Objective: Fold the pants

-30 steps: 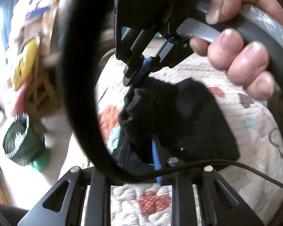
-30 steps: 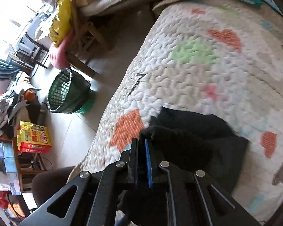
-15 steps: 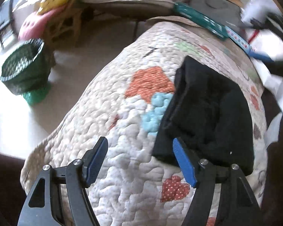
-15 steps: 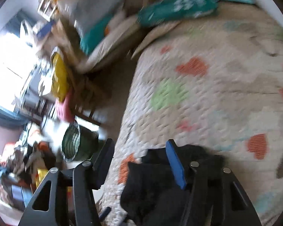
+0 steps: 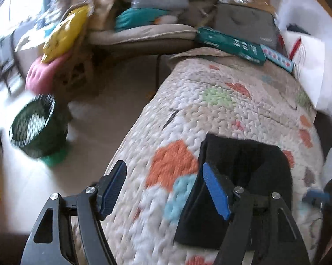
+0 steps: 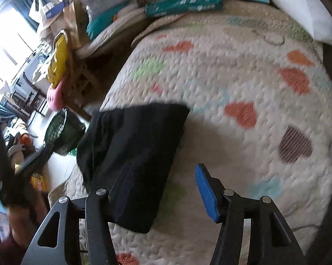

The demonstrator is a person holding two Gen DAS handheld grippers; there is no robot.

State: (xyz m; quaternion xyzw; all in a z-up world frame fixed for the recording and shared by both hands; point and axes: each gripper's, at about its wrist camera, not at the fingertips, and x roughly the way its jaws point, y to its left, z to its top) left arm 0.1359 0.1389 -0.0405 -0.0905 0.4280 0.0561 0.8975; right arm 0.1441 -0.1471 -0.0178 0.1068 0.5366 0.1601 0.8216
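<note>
L gripper [image 5: 163, 190] wide, nothing btwn jaws, over quilt [image 5: 221, 101]. R gripper [image 6: 163, 190] wide too, empty. Black pants [image 6: 132, 154] lie folded flat on quilt.

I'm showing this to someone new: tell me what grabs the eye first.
The folded black pants lie flat near the edge of the heart-patterned quilt, a dark block on pale fabric. Both grippers, left gripper and right gripper, stand open above the quilt, holding nothing. Off the bed, a green basket sits on the floor.
</note>
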